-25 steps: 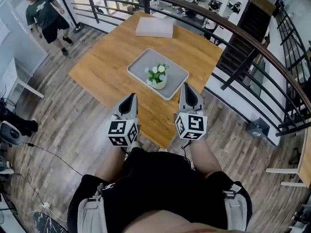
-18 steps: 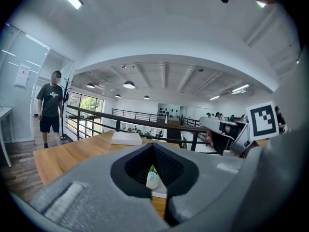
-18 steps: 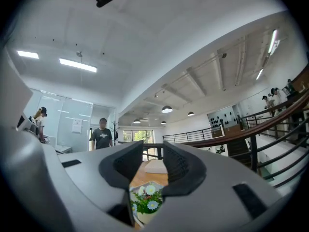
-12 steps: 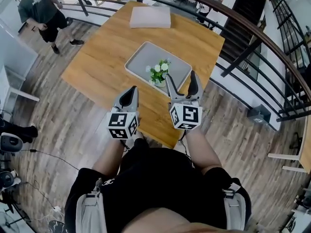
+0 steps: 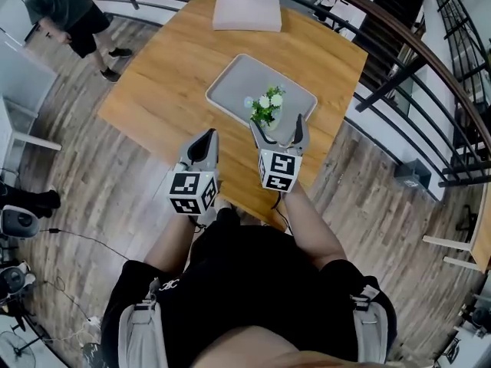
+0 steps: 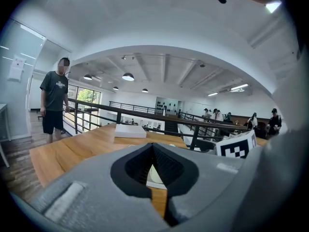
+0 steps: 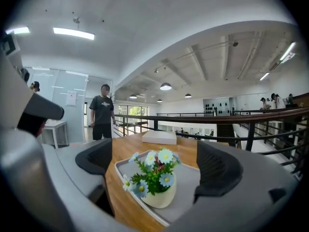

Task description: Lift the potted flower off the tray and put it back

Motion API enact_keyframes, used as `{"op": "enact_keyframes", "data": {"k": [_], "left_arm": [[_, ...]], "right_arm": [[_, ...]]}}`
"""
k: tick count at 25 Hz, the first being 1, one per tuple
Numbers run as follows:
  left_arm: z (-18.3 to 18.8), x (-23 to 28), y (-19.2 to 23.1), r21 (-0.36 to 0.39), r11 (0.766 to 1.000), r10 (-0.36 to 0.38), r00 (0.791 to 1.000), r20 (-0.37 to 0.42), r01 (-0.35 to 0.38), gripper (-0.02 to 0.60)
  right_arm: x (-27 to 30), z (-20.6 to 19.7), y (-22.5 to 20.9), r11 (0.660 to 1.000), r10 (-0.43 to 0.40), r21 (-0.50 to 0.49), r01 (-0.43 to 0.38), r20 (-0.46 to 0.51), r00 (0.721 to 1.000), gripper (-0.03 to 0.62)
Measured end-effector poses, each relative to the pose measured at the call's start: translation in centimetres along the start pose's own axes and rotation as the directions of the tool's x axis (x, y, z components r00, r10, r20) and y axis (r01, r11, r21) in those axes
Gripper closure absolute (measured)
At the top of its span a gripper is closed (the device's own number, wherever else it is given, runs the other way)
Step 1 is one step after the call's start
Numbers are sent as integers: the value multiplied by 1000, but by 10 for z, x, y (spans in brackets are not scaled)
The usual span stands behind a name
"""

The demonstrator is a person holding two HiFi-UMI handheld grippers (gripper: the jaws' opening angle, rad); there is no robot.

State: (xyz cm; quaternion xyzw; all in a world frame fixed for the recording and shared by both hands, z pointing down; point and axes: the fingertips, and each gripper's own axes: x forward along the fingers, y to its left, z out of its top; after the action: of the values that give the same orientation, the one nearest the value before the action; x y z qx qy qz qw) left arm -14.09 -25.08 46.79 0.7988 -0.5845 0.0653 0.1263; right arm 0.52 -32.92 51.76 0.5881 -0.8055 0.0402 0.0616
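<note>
Head view: right gripper (image 5: pixel 277 125) jaws just opened astride potted flower (image 5: pixel 266 107); left gripper (image 5: pixel 205 136) closed

In the head view the potted flower (image 5: pixel 266 106) shows only its blooms, with the pot hard to make out beneath them, and the bystander (image 5: pixel 61 10) is cut off by the top edge. In the left gripper view the left gripper (image 6: pixel 153 148), jaws together, blocks most of the table (image 6: pixel 63 151). The pale sliver (image 6: pixel 154 177) in their slot is perhaps the pot.
</note>
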Motion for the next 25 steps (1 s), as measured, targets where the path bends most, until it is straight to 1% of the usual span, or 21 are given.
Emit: {"op": "enact_keyframes", "data": {"k": [3, 6, 9, 14, 17, 23, 25], "left_arm": [[-4, 3, 16, -4, 1000, 4, 1000, -21, -4, 569], [-7, 7, 30, -3, 1000, 3, 999, -40, -3, 569], [-10, 14, 40, 2, 1000, -3, 999, -54, 4, 569], [-15, 23, 59, 10, 1000, -10, 997, -75, 11, 569], [-17, 27, 71, 12, 1000, -10, 996, -86, 11, 569], [-24, 34, 87, 16, 1000, -19, 994, -109, 21, 569], [-25, 37, 89, 17, 1000, -23, 993, -112, 25, 569]], "right_arm": [[15, -35, 8, 1000, -17, -18, 16, -77, 997, 62], [25, -67, 16, 999, -33, -7, 32, -154, 988, 60], [38, -98, 18, 999, -48, 13, 52, -223, 974, 60], [62, -144, 10, 993, -103, 27, 117, -310, 945, 56], [76, -162, 1, 989, -129, 29, 148, -348, 929, 55], [97, -178, -11, 974, -162, 76, 213, -418, 894, 56], [107, -180, -17, 971, -172, 77, 226, -426, 888, 56]]}}
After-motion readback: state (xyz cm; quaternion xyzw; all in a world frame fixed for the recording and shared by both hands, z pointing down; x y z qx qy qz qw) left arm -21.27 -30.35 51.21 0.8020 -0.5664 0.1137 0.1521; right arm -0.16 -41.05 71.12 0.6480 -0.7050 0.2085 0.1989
